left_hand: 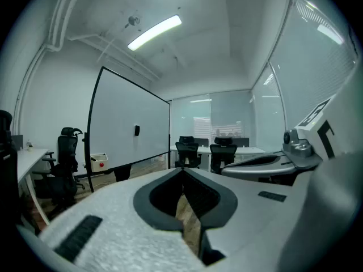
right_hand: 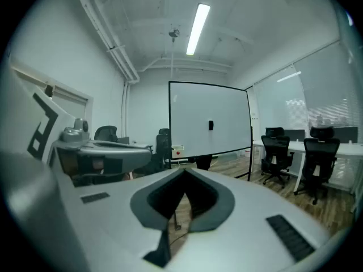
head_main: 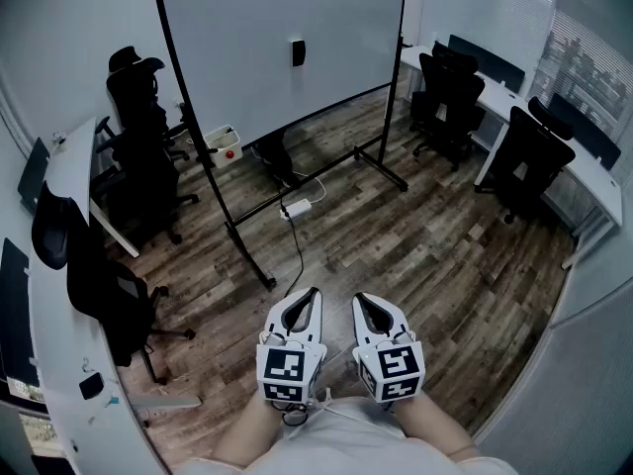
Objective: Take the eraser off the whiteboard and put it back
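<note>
The left hand-held gripper (head_main: 309, 297) and right hand-held gripper (head_main: 364, 301) are both closed and empty, with the eraser (head_main: 298, 52) far ahead on the whiteboard (head_main: 267, 28); it looks small, light, rigid and probably magnet-held, best pinched across its narrow sides.

- Whiteboard (head_main: 277, 47) was white, black-edged.
- Eraser (head_main: 298, 52) was black.
- Chairs (head_main: 450, 97) were black.
- Desks (head_main: 593, 171) were white.
- Floor (head_main: 415, 255) showed brown wood planks.

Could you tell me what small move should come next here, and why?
Probably walk toward the whiteboard: the eraser sits on it, far beyond the left hand-held gripper and the right hand-held gripper, both shut and empty.
</note>
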The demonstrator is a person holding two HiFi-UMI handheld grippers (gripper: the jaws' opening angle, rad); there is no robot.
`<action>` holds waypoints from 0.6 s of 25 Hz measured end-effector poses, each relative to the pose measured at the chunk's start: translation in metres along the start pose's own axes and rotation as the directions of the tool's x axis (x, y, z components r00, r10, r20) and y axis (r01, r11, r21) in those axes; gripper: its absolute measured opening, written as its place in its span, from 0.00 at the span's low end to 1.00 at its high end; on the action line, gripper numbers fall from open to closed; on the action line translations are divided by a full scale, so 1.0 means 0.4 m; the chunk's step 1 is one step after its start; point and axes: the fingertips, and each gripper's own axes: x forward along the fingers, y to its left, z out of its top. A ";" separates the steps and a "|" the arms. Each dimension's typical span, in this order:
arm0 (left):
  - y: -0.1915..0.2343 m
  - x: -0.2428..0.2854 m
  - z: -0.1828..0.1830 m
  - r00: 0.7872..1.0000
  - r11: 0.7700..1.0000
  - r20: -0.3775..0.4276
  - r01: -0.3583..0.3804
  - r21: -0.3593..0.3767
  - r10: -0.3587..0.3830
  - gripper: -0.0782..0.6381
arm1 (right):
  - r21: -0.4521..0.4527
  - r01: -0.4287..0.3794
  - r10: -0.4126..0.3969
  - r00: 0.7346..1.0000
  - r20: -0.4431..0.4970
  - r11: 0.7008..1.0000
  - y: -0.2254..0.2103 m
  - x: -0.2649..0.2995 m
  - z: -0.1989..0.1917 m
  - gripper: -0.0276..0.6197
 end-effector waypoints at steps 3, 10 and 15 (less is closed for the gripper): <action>0.006 0.000 -0.004 1.000 1.000 -0.002 0.003 -0.014 -0.003 0.13 | 0.001 -0.002 0.002 1.000 -0.001 1.000 0.003 0.004 0.000 0.08; 0.049 -0.016 -0.019 1.000 0.999 0.002 0.002 -0.044 -0.002 0.13 | 0.008 0.003 -0.003 1.000 0.006 1.000 0.032 0.024 0.006 0.08; 0.103 -0.049 -0.025 1.000 0.997 0.022 0.011 -0.075 -0.009 0.13 | 0.073 -0.006 0.007 1.000 -0.013 0.997 0.066 0.047 -0.012 0.08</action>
